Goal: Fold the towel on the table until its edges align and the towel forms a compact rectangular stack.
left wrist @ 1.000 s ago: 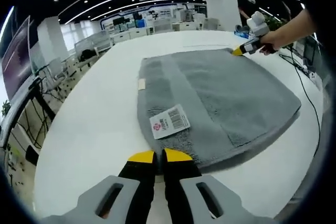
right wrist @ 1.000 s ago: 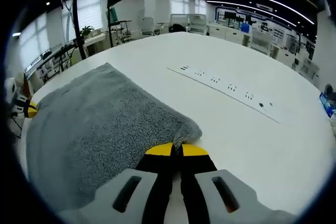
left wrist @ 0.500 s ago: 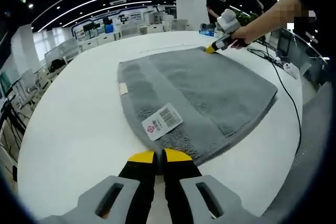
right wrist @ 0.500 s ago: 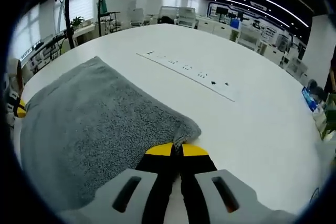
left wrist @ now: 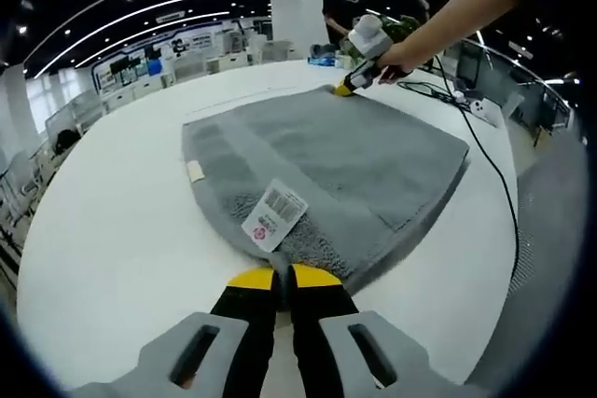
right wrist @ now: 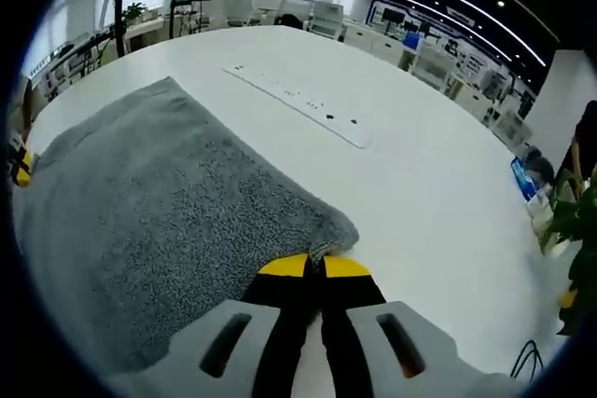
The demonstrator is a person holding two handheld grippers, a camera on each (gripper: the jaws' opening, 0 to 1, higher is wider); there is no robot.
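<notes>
Grey terry towel [left wrist: 345, 160] is lying on the white round table [left wrist: 112, 230], both grippers [left wrist: 284, 277] [right wrist: 313, 266] pinching opposite corners, jaws closed.

- The towel [left wrist: 336, 160] lay spread on the table [left wrist: 112, 230].
- A paper tag [left wrist: 275, 214] rested on the towel's near end, just beyond the left gripper [left wrist: 284, 277], whose jaws were closed on that corner.
- The right gripper [left wrist: 347, 87] pinched the towel's far corner, a hand [left wrist: 396, 61] behind it.
- A cable [left wrist: 490, 165] ran across the table to the towel's right.
- In the right gripper view, a socket strip [right wrist: 298, 105] lay beyond the towel [right wrist: 149, 202], well apart from it.
</notes>
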